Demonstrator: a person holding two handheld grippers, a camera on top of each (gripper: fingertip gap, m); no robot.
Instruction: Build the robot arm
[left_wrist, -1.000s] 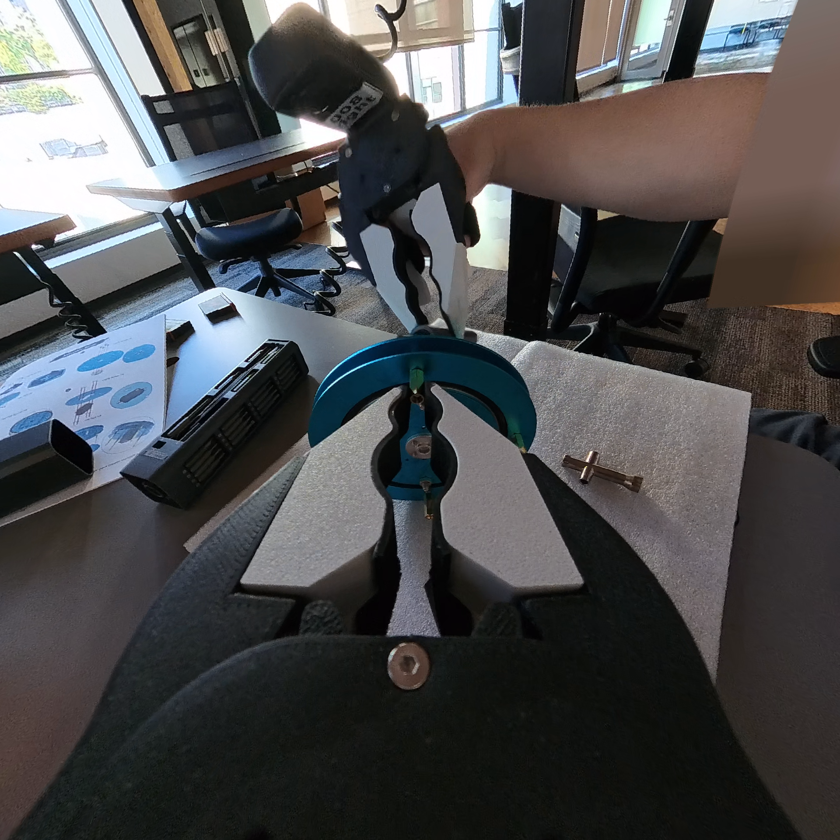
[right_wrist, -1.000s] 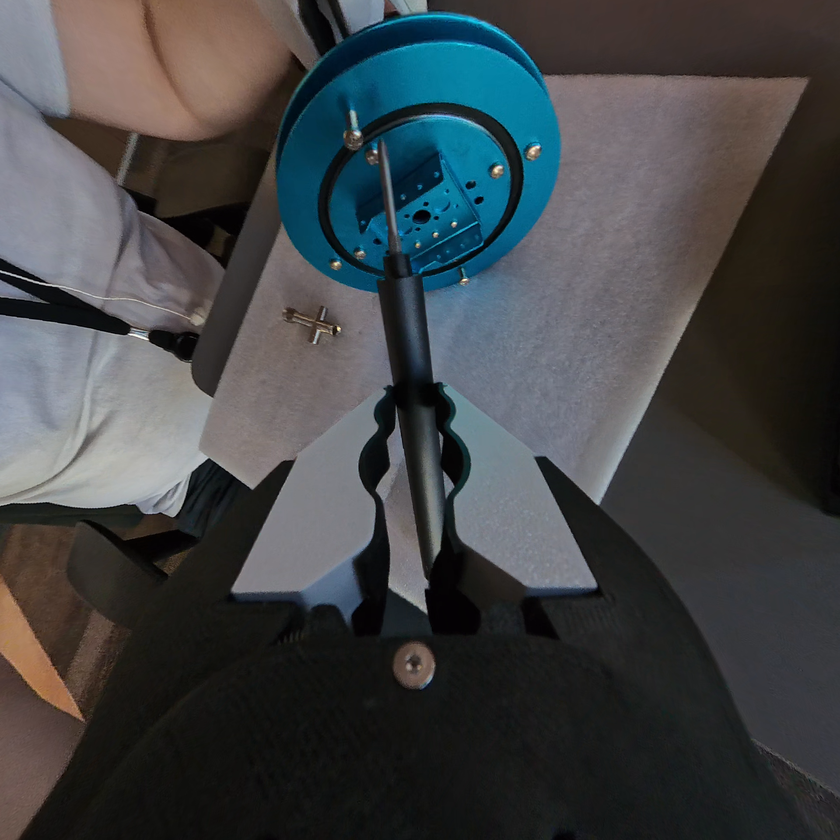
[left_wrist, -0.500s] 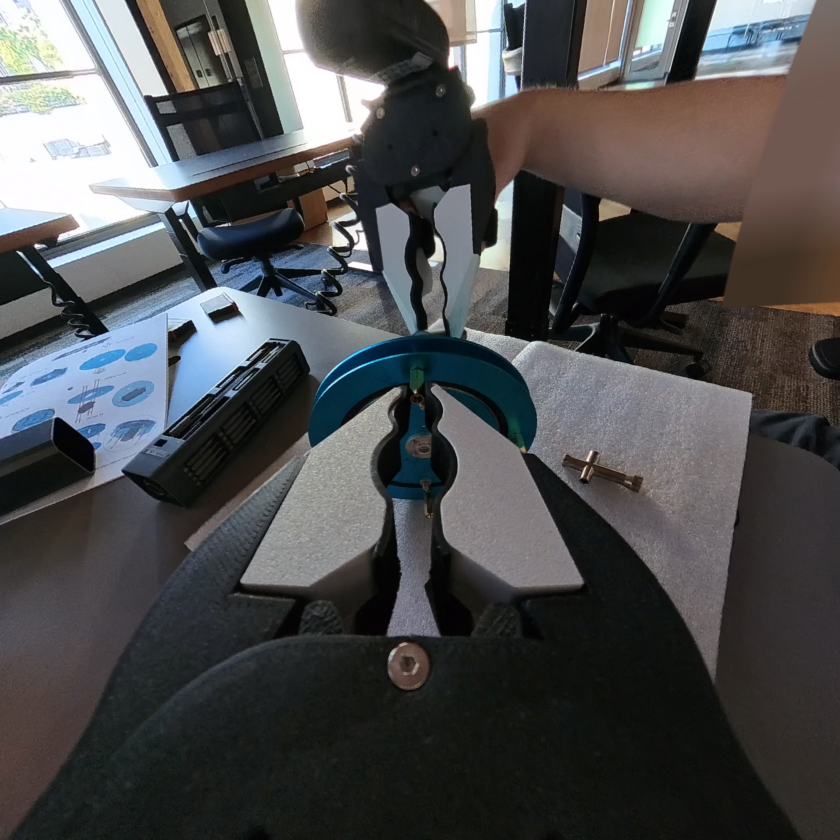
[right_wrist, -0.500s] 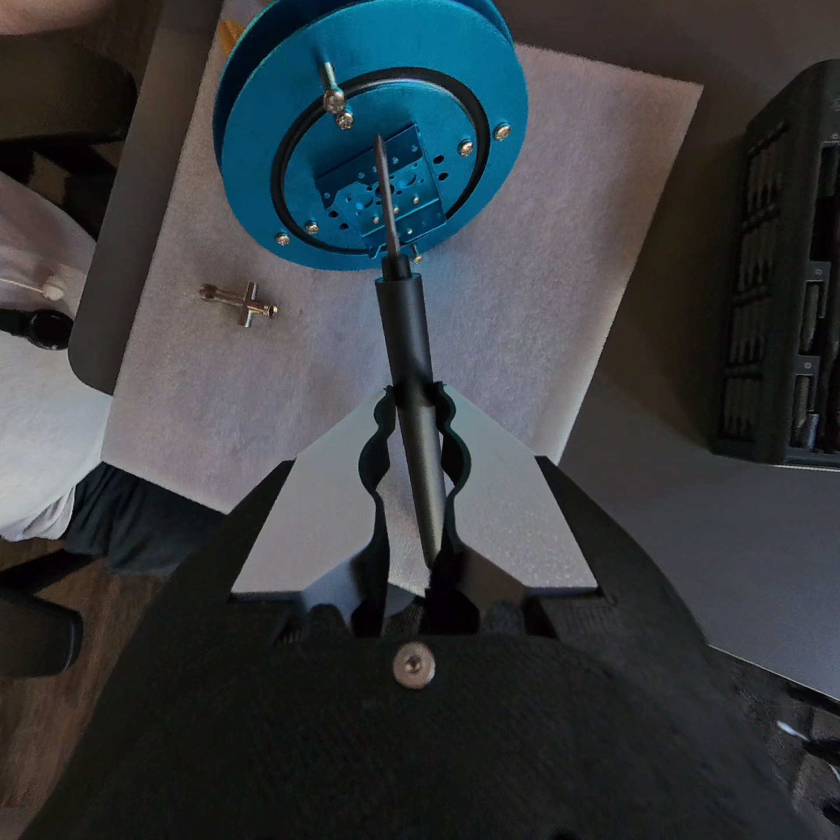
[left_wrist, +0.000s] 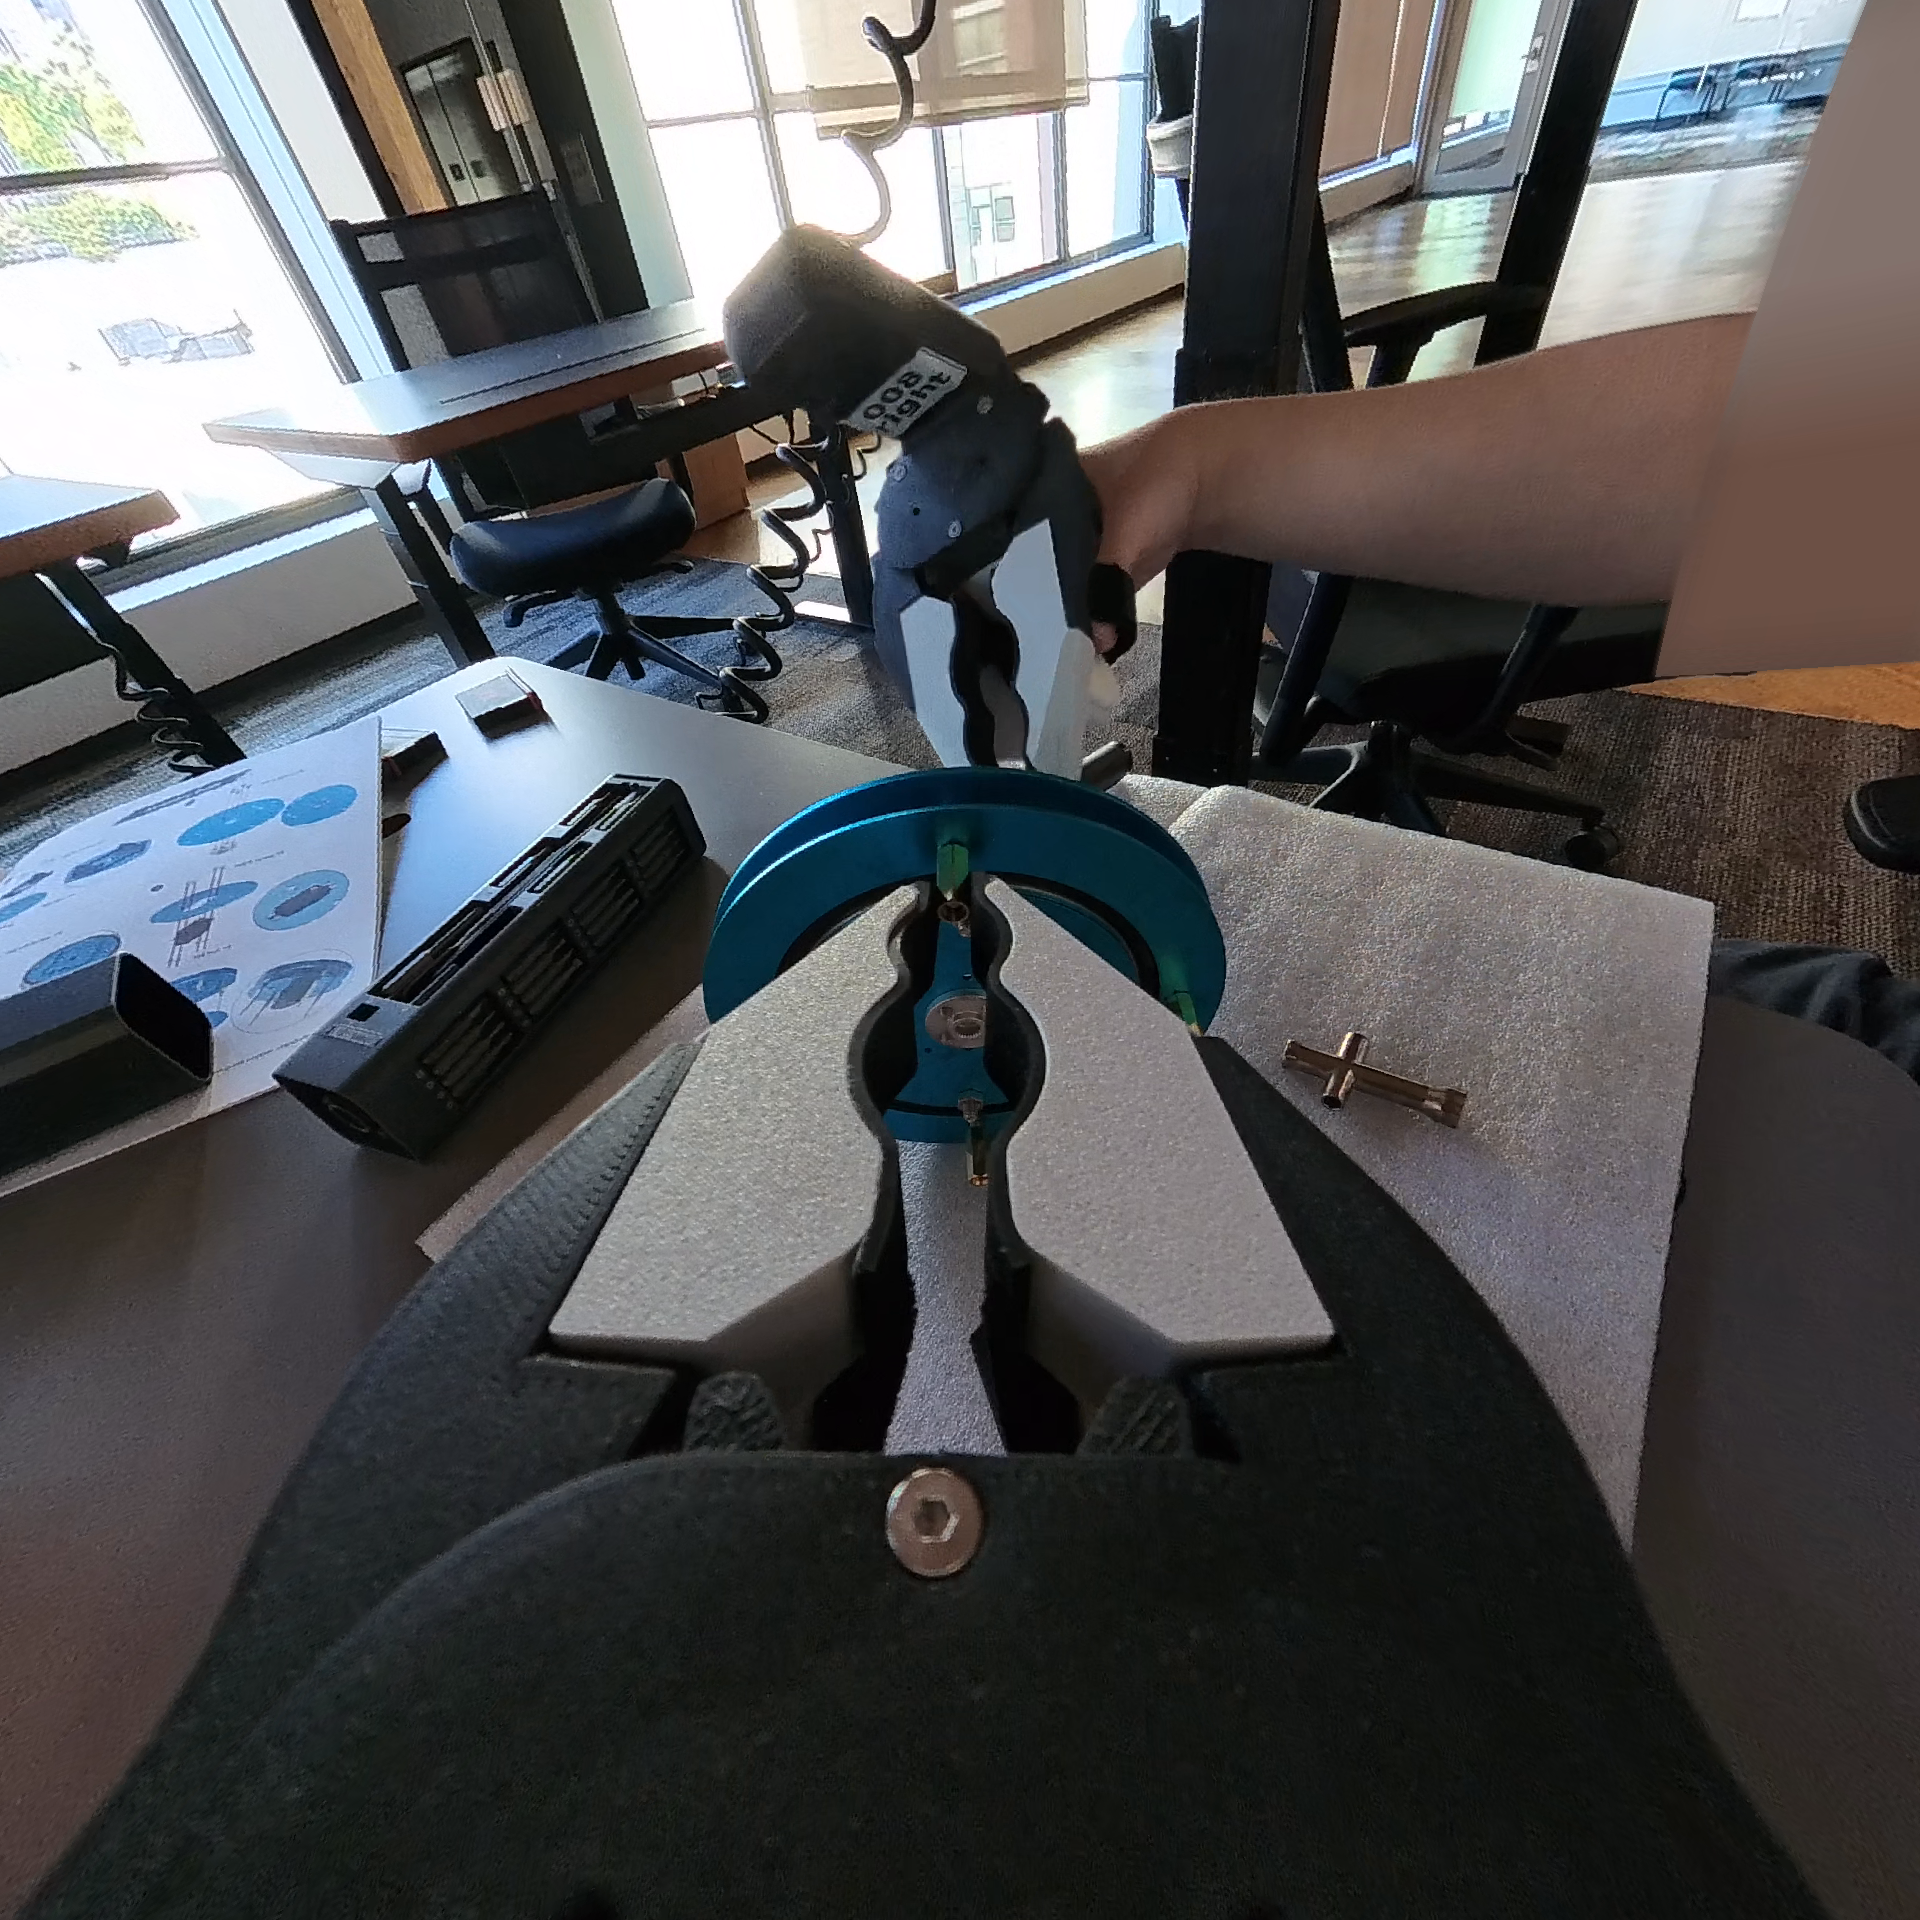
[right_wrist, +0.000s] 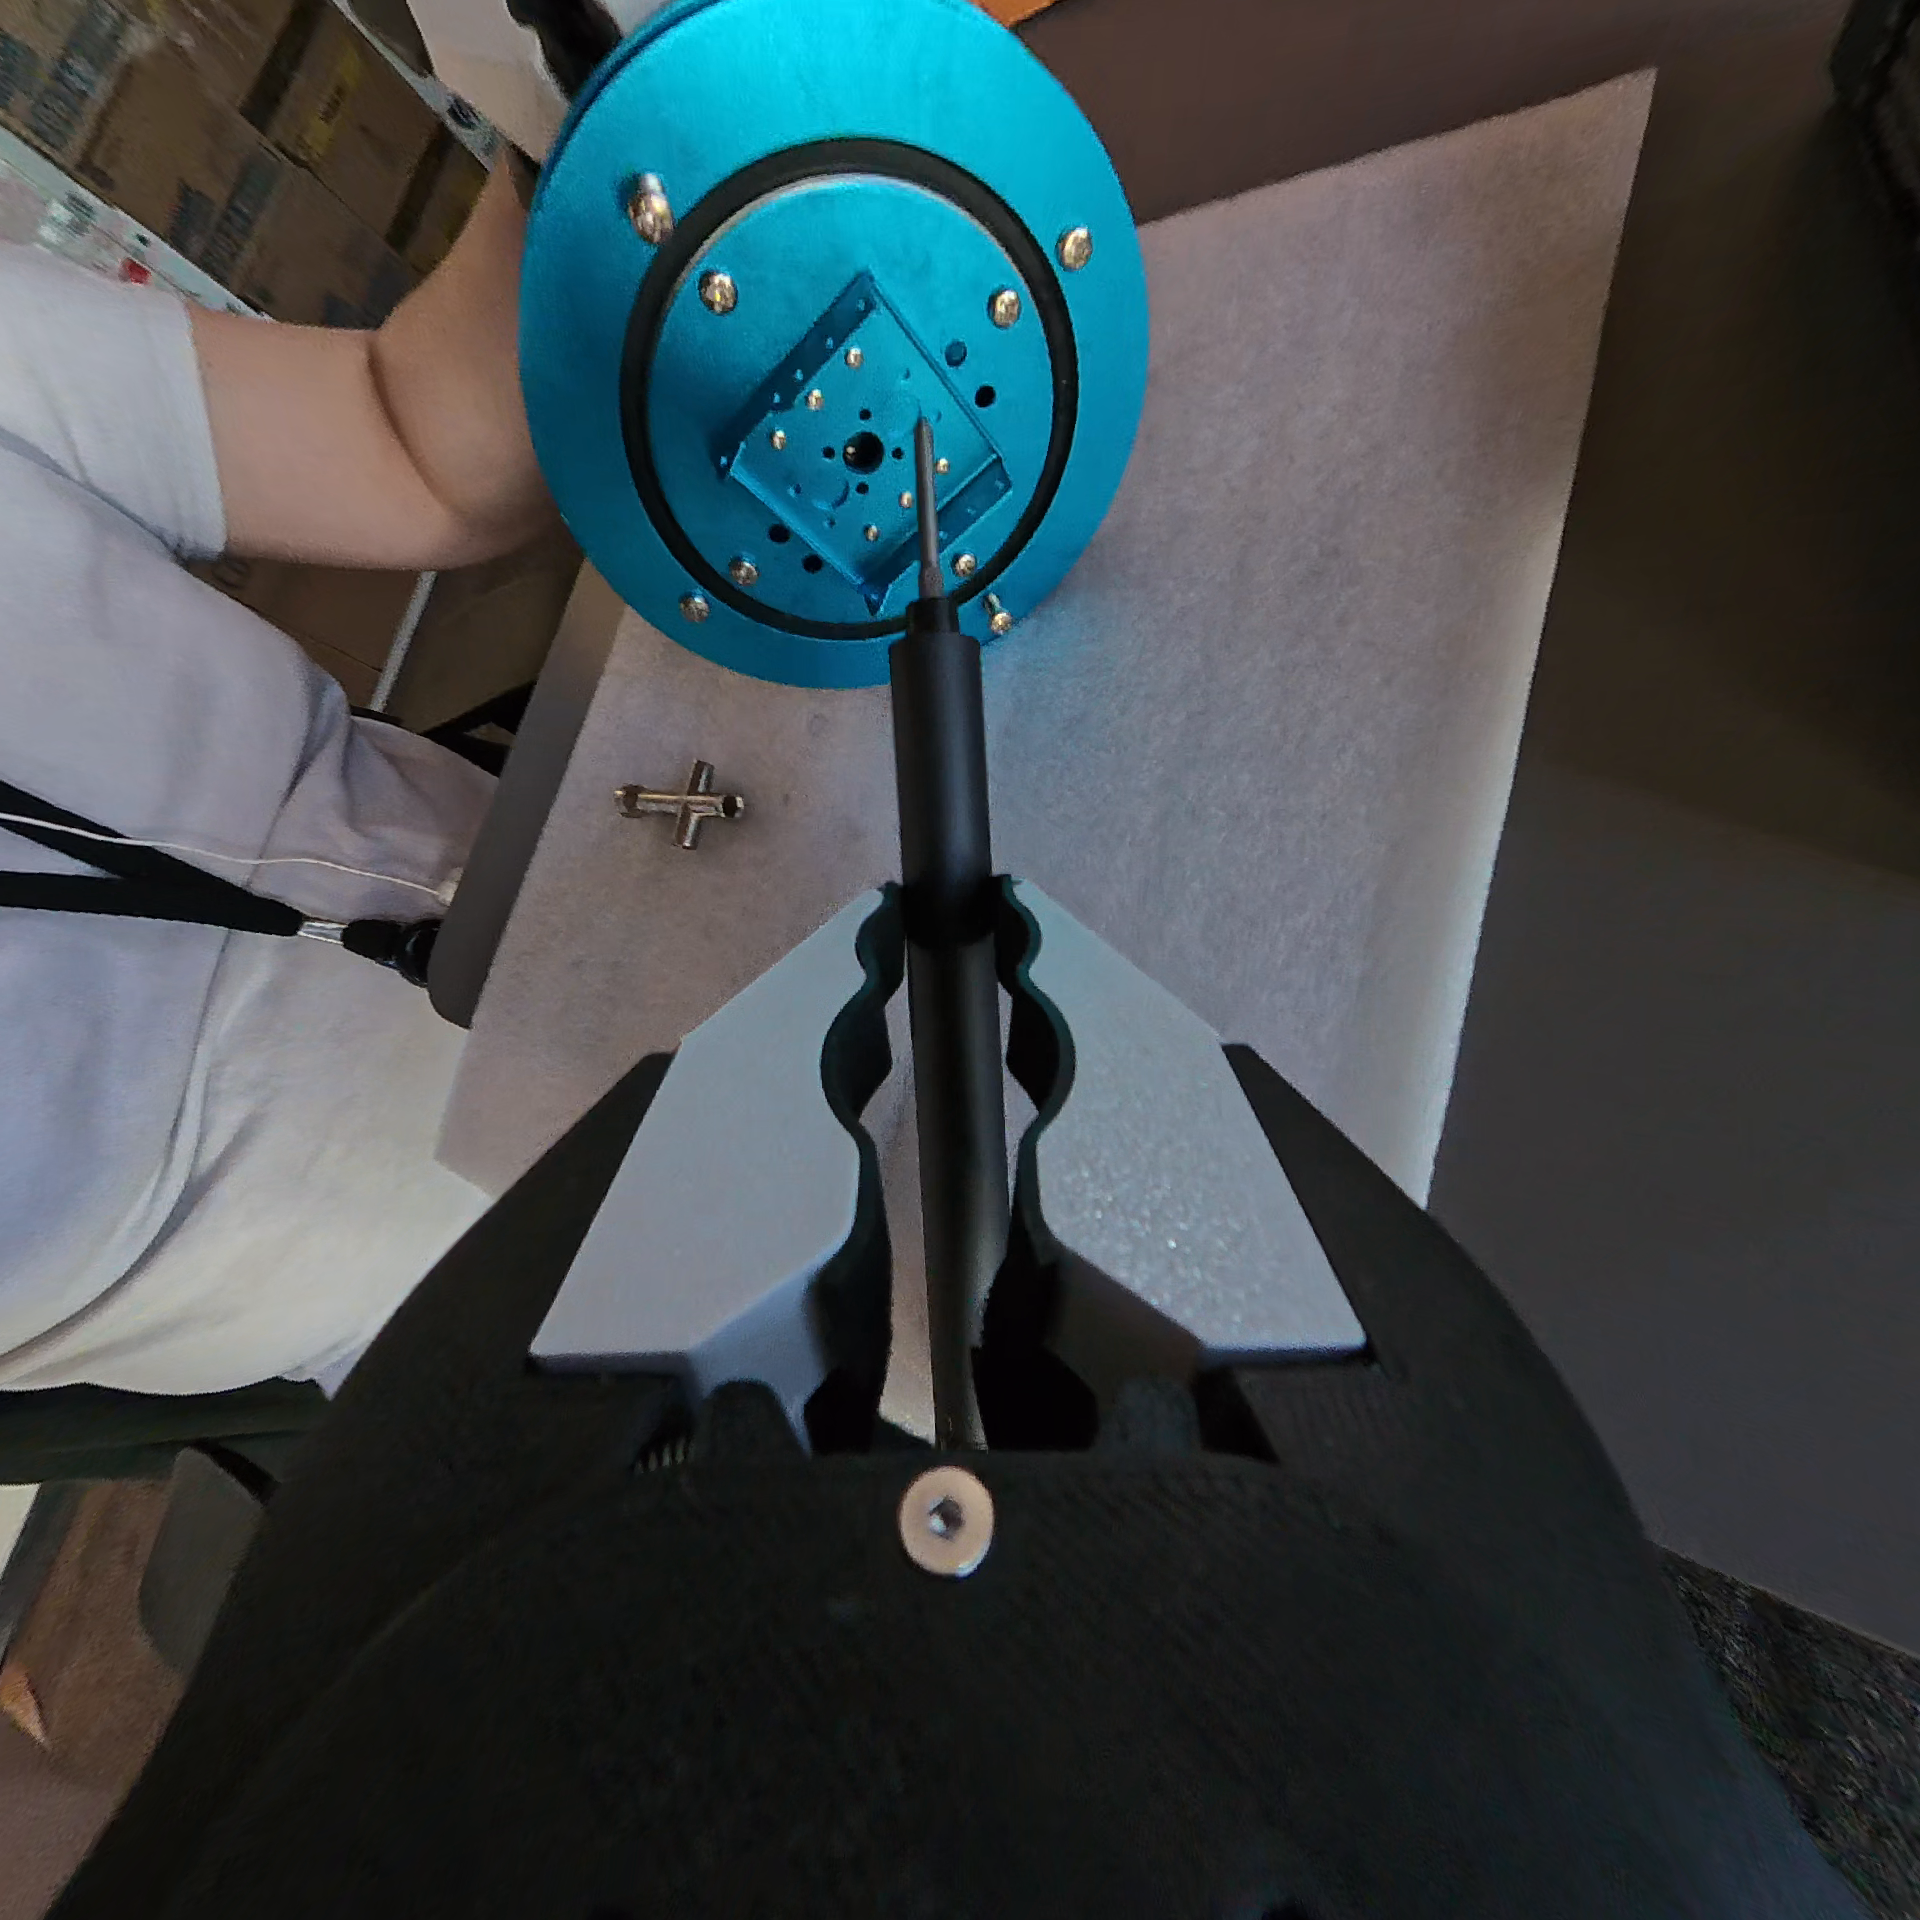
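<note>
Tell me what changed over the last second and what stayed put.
The right gripper, shut on the black screwdriver, swung over the blue disc assembly; its tip went from the screws near the black ring to the square centre plate. In the left wrist view it rose, then came back down behind the disc. The left gripper stayed clamped on the assembly. The cross-shaped metal tool and foam pad did not move.

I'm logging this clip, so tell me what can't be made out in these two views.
- Left wrist view: the left gripper covers the blue disc's near face, so whether its jaws pinch the disc is unclear.
- Left wrist view: the disc's rim hides the tip of the screwdriver in the right gripper.
- Right wrist view: whether the screwdriver tip touches a screw is too small to tell.
- Right wrist view: the top edge cuts off the disc.
</note>
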